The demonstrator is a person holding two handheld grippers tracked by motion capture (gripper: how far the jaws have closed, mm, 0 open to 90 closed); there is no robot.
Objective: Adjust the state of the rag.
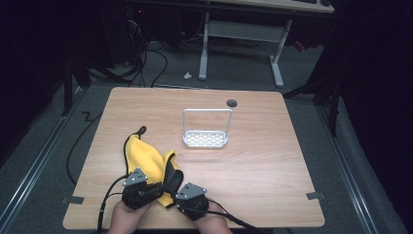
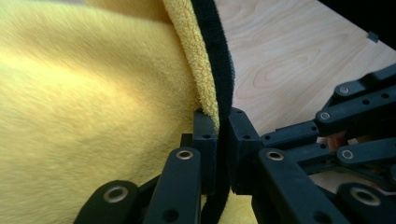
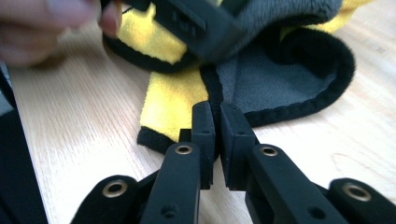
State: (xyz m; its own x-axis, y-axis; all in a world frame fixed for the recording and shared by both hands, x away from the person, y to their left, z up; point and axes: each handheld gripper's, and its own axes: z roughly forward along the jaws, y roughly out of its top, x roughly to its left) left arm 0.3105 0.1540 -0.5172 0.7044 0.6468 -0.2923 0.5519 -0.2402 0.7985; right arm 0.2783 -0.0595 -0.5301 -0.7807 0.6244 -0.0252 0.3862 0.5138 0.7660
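High view first: I have both grippers low at the near edge of the wooden table (image 1: 253, 161), side by side, my hands coming in from the bottom. My left gripper (image 1: 146, 187) sits on the near part of the yellow cloth (image 1: 146, 158), and my right gripper (image 1: 187, 195) is just beside it, at the cloth's near right corner. The cloth lies crumpled on the near left part of the table, yellow side up, with its black trim (image 1: 171, 178) and a grey underside folded over by my grippers. Farther back, well apart from the cloth, a white wire rack (image 1: 206, 129) stands upright near the middle of the table.

Left gripper view: my left fingers (image 2: 205, 140) are clamped on the cloth's black-trimmed edge, which rises straight up from between them, with yellow pile spreading to the left and bare wood to the right. My other gripper's black linkage shows at the right side there.

Right gripper view: my right fingers (image 3: 204, 128) are drawn close together on the black border where the yellow and grey faces meet, gripping that edge just above the tabletop. My left gripper and hand are blurred at the top.
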